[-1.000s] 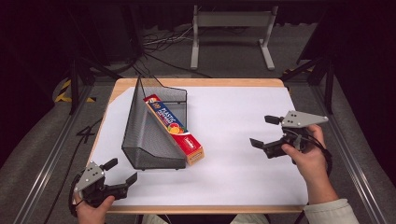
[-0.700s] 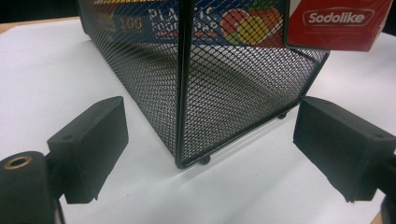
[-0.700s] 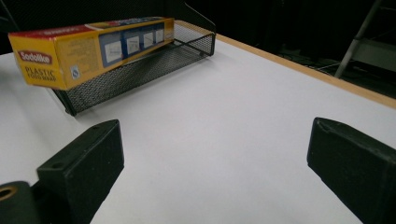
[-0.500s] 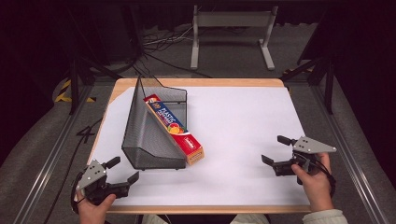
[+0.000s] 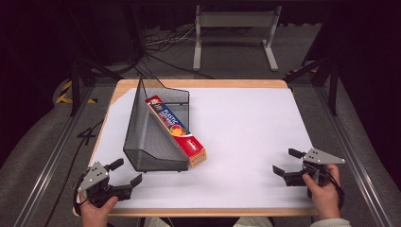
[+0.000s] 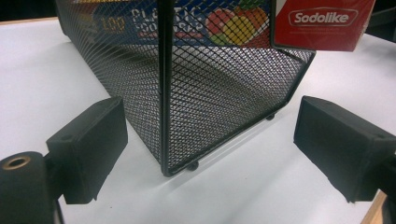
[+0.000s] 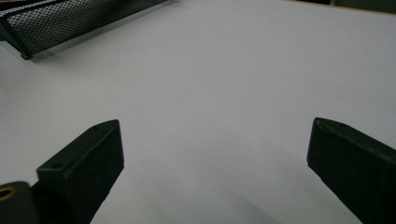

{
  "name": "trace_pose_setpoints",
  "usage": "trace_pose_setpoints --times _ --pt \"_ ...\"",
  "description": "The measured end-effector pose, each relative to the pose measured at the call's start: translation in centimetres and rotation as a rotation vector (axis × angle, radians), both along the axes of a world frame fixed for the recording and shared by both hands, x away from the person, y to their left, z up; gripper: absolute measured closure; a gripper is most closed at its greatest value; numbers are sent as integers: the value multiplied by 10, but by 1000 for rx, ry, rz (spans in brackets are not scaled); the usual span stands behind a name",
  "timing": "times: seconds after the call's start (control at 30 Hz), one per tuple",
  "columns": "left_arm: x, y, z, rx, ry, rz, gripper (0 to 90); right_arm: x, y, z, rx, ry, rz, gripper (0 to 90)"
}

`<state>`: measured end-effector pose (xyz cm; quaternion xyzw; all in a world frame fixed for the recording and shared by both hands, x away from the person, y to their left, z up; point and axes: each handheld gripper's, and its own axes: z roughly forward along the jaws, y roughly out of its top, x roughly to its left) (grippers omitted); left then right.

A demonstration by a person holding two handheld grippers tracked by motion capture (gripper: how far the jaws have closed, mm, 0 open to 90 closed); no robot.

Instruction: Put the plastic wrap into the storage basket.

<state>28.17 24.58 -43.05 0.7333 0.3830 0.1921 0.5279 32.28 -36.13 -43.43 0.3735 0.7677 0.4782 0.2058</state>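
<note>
A black wire-mesh basket point(image 5: 153, 135) stands on the white desk point(image 5: 246, 137), and a long box of plastic wrap point(image 5: 176, 131) leans inside it, its red end poking past the basket's near right corner. The left claw point(image 5: 127, 172) rests just in front of the basket's near left corner, jaws apart and empty; its own view looks straight at the basket's near vertical edge point(image 6: 163, 88). The right claw point(image 5: 284, 163) sits well to the right of the basket, jaws likewise apart over bare desk. The box is probably light, thin card, stiff along its length but easily dented, with a glossy, somewhat slippery face; the likely best hold is across its narrow sides at the exposed red end point(image 6: 322, 23). The basket appears rigid and light, so it may slide unless steadied at the rim.
</note>
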Motion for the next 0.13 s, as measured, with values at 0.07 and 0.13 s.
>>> trace_pose_setpoints --times 0.07,0.13 --pt "0 0 0 -1 3 0 106 1 2 1 3 -1 1 41" --pt "-1 -1 0 0 1 -1 106 1 3 1 1 -7 4 41"
